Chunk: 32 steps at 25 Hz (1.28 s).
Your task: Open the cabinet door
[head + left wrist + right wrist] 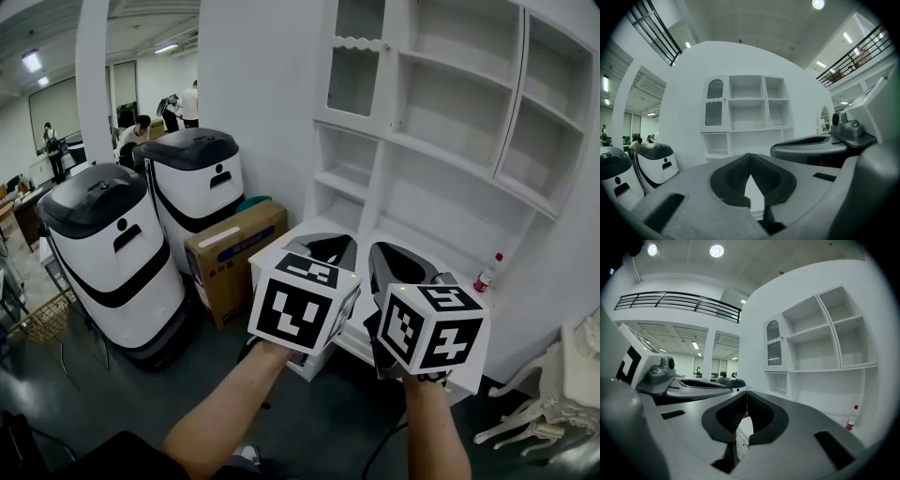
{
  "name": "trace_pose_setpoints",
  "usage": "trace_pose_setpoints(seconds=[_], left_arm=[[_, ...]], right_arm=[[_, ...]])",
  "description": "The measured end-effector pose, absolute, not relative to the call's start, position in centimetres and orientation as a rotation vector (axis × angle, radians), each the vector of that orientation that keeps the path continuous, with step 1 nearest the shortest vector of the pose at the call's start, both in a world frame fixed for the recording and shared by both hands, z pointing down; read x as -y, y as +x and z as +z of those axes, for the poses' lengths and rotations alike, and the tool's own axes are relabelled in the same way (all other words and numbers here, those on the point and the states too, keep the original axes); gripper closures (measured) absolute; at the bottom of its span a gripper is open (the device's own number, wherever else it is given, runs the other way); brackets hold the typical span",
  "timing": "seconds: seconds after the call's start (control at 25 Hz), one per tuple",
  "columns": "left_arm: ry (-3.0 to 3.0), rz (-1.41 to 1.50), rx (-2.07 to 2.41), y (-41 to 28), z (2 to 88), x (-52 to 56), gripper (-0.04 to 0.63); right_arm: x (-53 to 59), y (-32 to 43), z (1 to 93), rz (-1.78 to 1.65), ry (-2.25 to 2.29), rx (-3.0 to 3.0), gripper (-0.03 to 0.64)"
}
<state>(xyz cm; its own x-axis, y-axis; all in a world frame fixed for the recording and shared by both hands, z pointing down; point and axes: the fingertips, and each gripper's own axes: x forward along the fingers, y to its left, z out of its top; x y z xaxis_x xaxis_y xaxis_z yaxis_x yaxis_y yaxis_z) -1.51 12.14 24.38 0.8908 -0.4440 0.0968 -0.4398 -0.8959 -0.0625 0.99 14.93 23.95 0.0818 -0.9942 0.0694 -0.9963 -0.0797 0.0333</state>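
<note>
Shut tip to tip on nothing: left gripper (750, 155), right gripper (746, 393), smooth grey shells around ribbed black pads (733, 178). Well ahead of both and higher: white shelved cabinet (441, 150), with arched, glazed cabinet door (356, 67), scalloped rail across it, closed at far-left top.

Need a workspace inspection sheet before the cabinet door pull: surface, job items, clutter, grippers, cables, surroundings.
Surface: ledge of the cabinet, white, mostly bare.
Job's things: cabinet; glass door at upper left, looks closed.
Clutter: bottle with a red cap, on the ledge at right.
Grippers: left gripper and right gripper both shut, empty, held level, short of the cabinet.
Cables: nothing clearly seen.
Surroundings: two white-and-black machines, box on the floor at left; people far back.
</note>
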Motion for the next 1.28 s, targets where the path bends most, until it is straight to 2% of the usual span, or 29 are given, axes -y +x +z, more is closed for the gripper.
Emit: trace_pose_setpoints(seconds=[0.44, 1.28], left_arm=[[-3.035, -0.154, -0.662, 1.0, 24.6, -8.2, 0.589], [-3.074, -0.120, -0.463, 4.3, 23.3, 6.1, 0.589]], right_arm=[[-11.2, 3.5, 24.3, 0.049, 2.286, 2.037, 0.597], [3.3, 6.0, 23.0, 0.043, 2.379, 1.892, 0.597]])
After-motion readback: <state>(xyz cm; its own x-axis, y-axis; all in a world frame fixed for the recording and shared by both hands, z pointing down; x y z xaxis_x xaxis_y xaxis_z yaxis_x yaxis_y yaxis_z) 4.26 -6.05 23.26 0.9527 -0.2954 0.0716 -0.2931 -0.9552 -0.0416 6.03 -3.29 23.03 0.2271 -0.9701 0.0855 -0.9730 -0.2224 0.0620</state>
